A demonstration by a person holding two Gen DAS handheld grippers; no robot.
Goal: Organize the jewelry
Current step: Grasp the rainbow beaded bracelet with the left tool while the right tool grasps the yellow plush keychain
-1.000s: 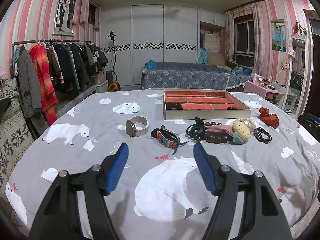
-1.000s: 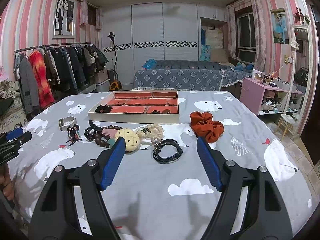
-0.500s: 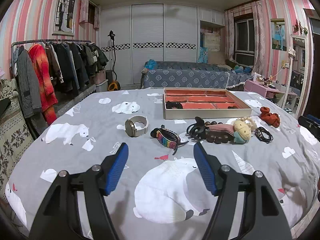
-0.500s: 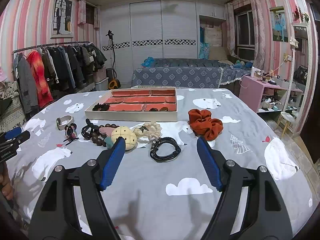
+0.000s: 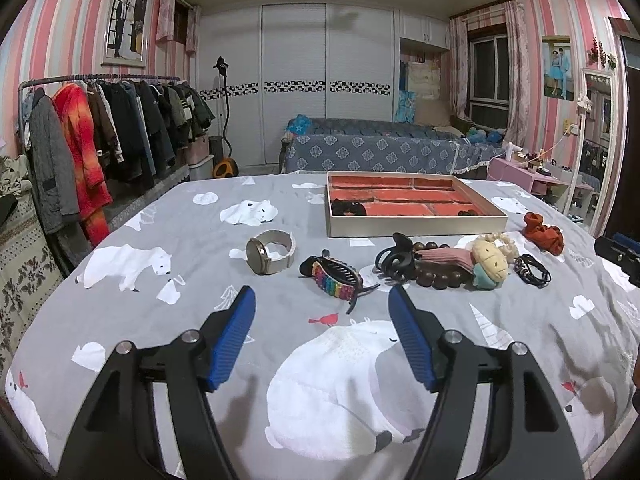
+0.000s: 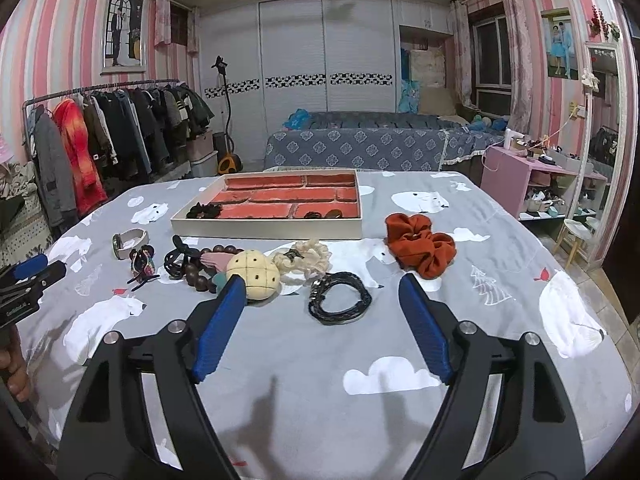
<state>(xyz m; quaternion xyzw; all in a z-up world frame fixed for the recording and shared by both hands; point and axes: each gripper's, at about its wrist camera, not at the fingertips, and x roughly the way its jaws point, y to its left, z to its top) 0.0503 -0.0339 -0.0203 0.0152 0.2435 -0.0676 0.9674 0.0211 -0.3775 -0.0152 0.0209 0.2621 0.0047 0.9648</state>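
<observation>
1. You are holding the left tongs (image 5: 322,300) released over the grey bear-print tabletop (image 5: 200,264), low in the left wrist view, with nothing between the blue pads (image 5: 232,336).
2. You are holding the right tongs (image 6: 320,292) over the same cloth; the jaws are opening, nothing between them.
3. The tray (image 5: 416,226) with red compartments is sitting at upper centre of the left view; a dark item is lying in its near left compartment, small dark items near its near right corner.
4. The loose pieces are lying in a row in front of the tray. In the left view, from left: a watch (image 5: 269,252), a rainbow hair claw (image 5: 338,280), a black hair claw (image 5: 394,260), brown beads (image 5: 440,280).
5. In the right view, a black cord bracelet (image 6: 340,298) is lying centre frame, just beyond the right tongs; a cream scrunchie (image 6: 306,258) is sitting behind it, and a rust scrunchie (image 6: 420,250) is lying apart at its right.
6. A yellow ball-shaped hair piece (image 6: 254,276) is resting beside the beads.
</observation>
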